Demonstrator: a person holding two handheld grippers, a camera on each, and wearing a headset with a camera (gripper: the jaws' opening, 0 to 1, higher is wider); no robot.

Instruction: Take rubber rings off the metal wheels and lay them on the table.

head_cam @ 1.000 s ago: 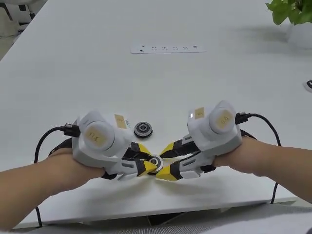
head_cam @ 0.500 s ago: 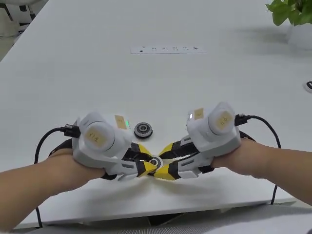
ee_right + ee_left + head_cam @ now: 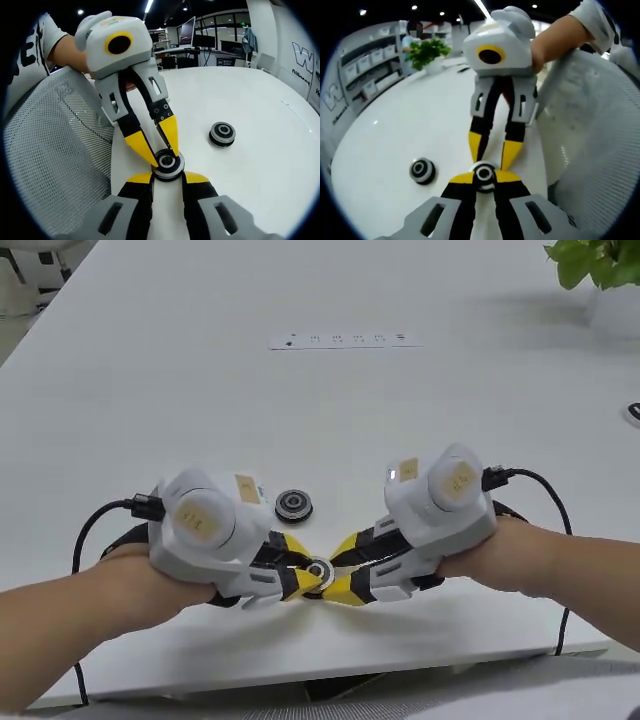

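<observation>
In the last second the right gripper [image 3: 340,578] narrowed its jaws onto the wheel [image 3: 318,572]. The left gripper [image 3: 298,576] pinches this wheel too, just above the table [image 3: 350,410] edge. Its ring seems still on, so the pulling may begin now. A second wheel [image 3: 293,504] lies near.

Setting: an office or lab workroom. Head view: a large white surface [image 3: 150,360] carries a flat white power strip [image 3: 343,340] at upper centre, and a green leafy plant [image 3: 595,262] stands at upper right. Left gripper view, upper left: grey shelving with white storage bins [image 3: 367,67]. Right gripper view: a dark computer monitor [image 3: 188,31] at top and a grey mesh office chair [image 3: 55,135] at left.
</observation>
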